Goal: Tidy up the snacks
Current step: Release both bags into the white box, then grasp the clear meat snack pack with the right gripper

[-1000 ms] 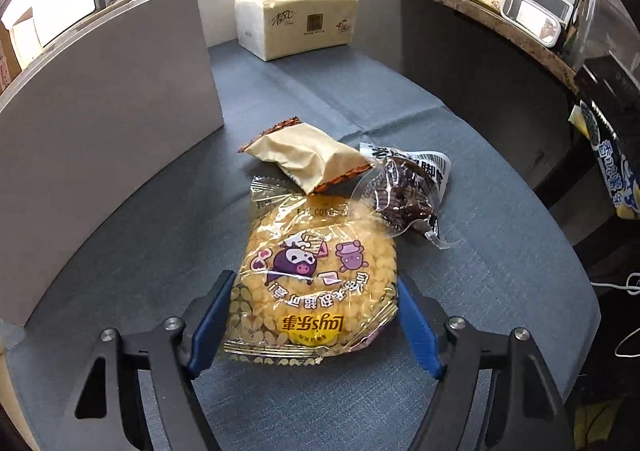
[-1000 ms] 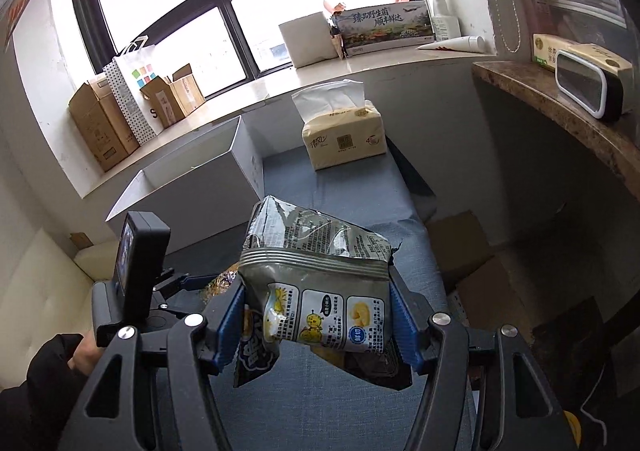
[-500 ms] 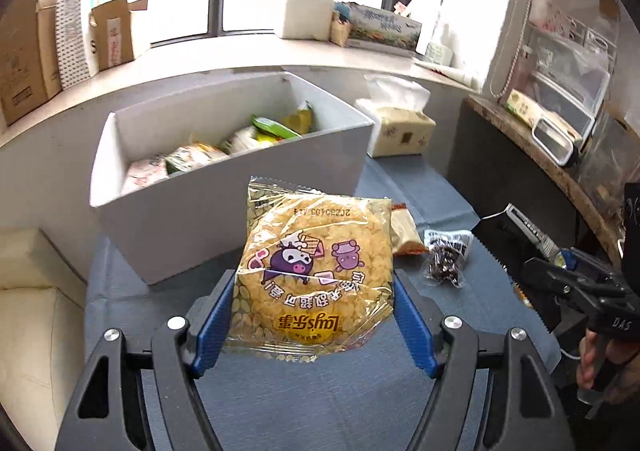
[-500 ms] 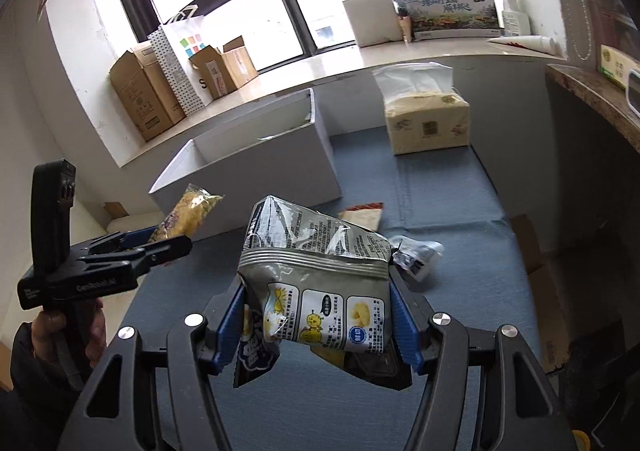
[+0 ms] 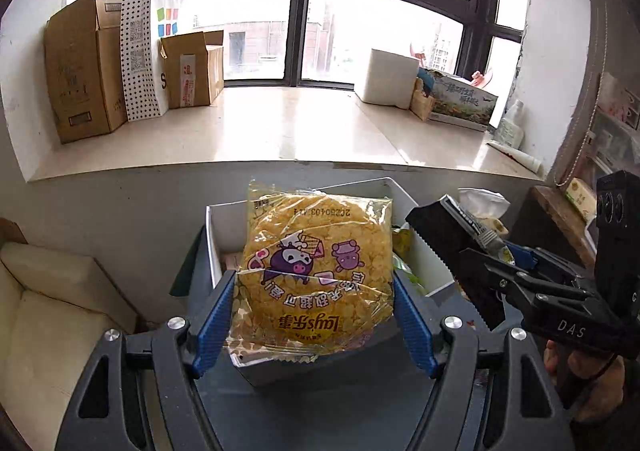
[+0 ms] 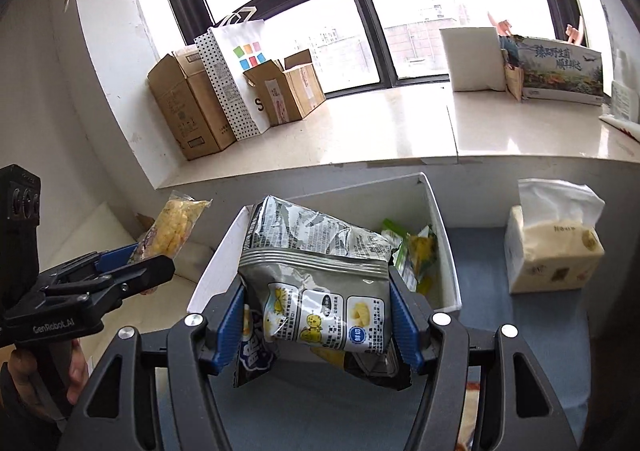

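The white bin (image 6: 442, 247) stands on the blue-grey table (image 6: 540, 335), below the window ledge. Its visible contents are a yellow-and-green snack packet (image 6: 416, 251) against the right wall; other packets lie beneath, largely hidden, and cannot be identified. A tissue box (image 6: 554, 251) sits on the table to the right of the bin, apart from it.

The left gripper (image 5: 314, 325) is clamped on the yellow round-cracker packet (image 5: 318, 275), its blue pads pressing both side edges. The packet is held upright in the air, in front of the bin opening.

The right gripper (image 6: 318, 321) is clamped on the grey snack bag (image 6: 316, 279), pads against both sides. The bag hangs above the bin's near edge.
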Demonstrator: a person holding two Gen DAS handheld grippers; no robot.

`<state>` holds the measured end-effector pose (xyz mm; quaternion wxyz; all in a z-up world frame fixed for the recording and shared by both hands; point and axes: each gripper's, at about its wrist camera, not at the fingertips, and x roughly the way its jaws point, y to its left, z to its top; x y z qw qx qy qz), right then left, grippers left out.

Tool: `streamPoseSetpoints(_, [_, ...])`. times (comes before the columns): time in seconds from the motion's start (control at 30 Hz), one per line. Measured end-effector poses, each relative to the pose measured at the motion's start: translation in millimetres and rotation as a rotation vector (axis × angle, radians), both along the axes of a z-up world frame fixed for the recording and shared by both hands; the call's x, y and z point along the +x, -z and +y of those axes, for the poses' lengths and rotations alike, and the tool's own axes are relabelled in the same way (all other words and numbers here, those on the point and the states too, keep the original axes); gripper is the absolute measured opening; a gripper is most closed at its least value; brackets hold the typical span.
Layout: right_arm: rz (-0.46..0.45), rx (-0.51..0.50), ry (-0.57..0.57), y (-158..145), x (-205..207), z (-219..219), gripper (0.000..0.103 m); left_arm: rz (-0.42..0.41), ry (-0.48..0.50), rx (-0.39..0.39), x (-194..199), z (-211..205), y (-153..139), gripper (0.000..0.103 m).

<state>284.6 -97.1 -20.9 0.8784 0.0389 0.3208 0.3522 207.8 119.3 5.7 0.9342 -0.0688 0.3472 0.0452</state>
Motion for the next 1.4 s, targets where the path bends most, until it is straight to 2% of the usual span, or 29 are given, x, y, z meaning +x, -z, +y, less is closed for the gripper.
streamPoseSetpoints(0.1, [0.006,-0.043,0.031,1,30,22,0.071,0.053,-0.022,0.013,31,10,16,0.079])
streamPoseSetpoints(0.23, [0.109,0.015,0.01,6,65,34,0.096,0.097,-0.038,0.02,52,19,34,0.088])
streamPoseSetpoints(0.27, [0.111,0.015,0.041,5,68,34,0.1,0.106,-0.039,0.015,55,22,38,0.094])
streamPoseSetpoints(0.33, [0.102,0.04,0.079,3,69,28,0.103,0.117,-0.035,-0.02,56,28,44,0.097])
streamPoseSetpoints(0.4, [0.094,0.074,0.068,1,65,22,0.103,0.12,-0.029,-0.061,54,33,48,0.099])
streamPoseSetpoints(0.5, [0.065,0.044,0.06,1,57,19,0.103,0.133,-0.045,-0.073,50,35,50,0.1])
streamPoseSetpoints(0.7, [0.046,0.044,0.05,-2,38,4,0.103,0.086,-0.074,-0.021,28,28,38,0.1])
streamPoseSetpoints(0.83, [-0.002,0.023,0.045,-6,16,-9,0.103,0.047,-0.088,0.014,4,15,29,0.103])
streamPoseSetpoints(1.0, [-0.06,0.008,0.015,-6,-27,-35,0.103,0.007,-0.003,-0.011,-35,-15,20,0.103])
streamPoseSetpoints(1.13, [-0.139,-0.079,0.028,9,-60,-64,0.103,0.008,0.091,-0.016,-64,-51,26,0.103])
streamPoseSetpoints(1.2, [-0.13,-0.104,0.041,22,-72,-84,0.103,0.015,0.145,-0.026,-78,-69,34,0.103])
streamPoseSetpoints(1.27, [-0.102,-0.126,0.073,38,-82,-106,0.103,0.026,0.159,-0.026,-90,-84,45,0.103])
streamPoseSetpoints(1.4, [0.011,-0.108,0.188,78,-103,-153,0.103,0.064,0.202,-0.059,-108,-108,72,0.103])
